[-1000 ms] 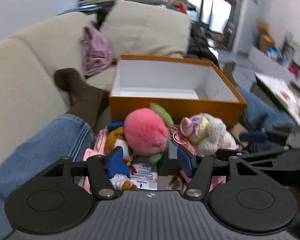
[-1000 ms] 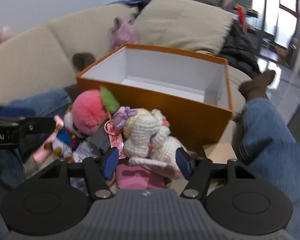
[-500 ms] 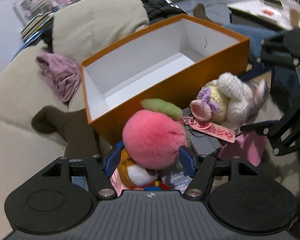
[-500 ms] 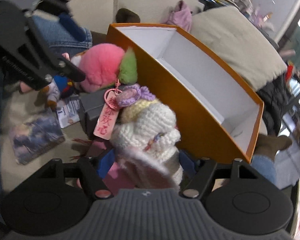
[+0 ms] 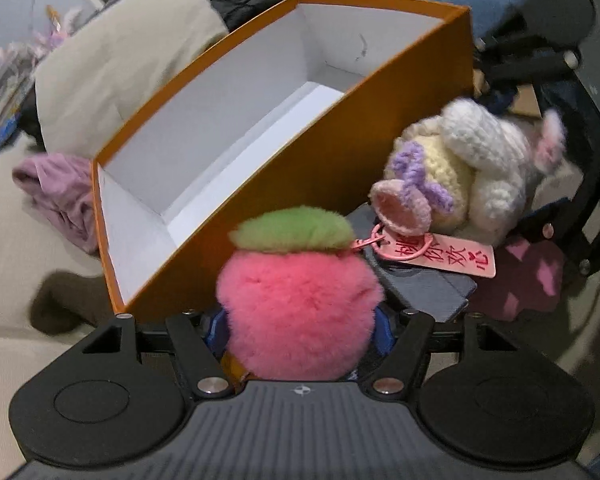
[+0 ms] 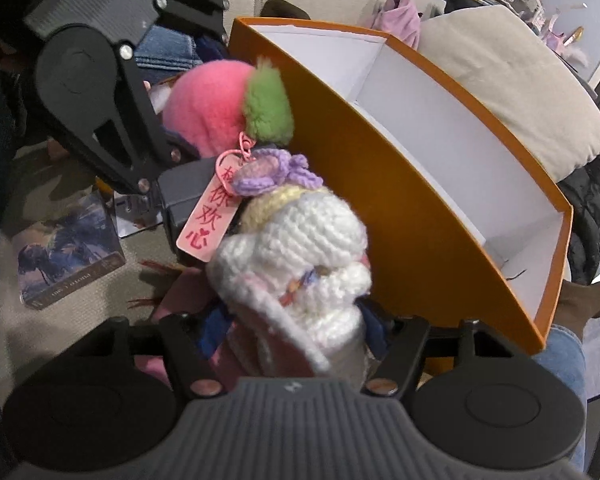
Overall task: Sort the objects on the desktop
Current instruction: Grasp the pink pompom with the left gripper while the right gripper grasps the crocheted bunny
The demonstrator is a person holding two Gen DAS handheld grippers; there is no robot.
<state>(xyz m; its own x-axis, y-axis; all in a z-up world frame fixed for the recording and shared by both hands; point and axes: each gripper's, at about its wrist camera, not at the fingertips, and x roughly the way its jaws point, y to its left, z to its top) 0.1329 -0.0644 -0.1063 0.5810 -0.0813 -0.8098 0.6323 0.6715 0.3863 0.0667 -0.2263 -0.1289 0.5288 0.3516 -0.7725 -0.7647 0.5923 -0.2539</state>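
A fluffy pink peach plush (image 5: pixel 300 312) with a green leaf sits between the blue pads of my left gripper (image 5: pixel 300 328), which stands open around it. A white crochet bunny (image 6: pixel 300 256) with a purple bow lies between the pads of my right gripper (image 6: pixel 294 332); its jaws are closing and both pads touch the toy. A pink tag (image 5: pixel 448 256) on a ring hangs between the two toys. Just behind them stands the open orange box (image 5: pixel 300 184) with a bare white inside. The other gripper shows at the side of each view.
Under the toys lie a grey pouch (image 5: pixel 420 288), a pink item (image 5: pixel 532 280) and a picture card (image 6: pixel 68 248) on the beige sofa. A purple cloth (image 5: pixel 60 192) and a cushion (image 5: pixel 120 60) are behind the box. A person's jeans leg (image 6: pixel 560 356) lies beside it.
Both grippers rolled and came down onto the toys. The peach now fills the left gripper's gap, and the bunny fills the right one's.
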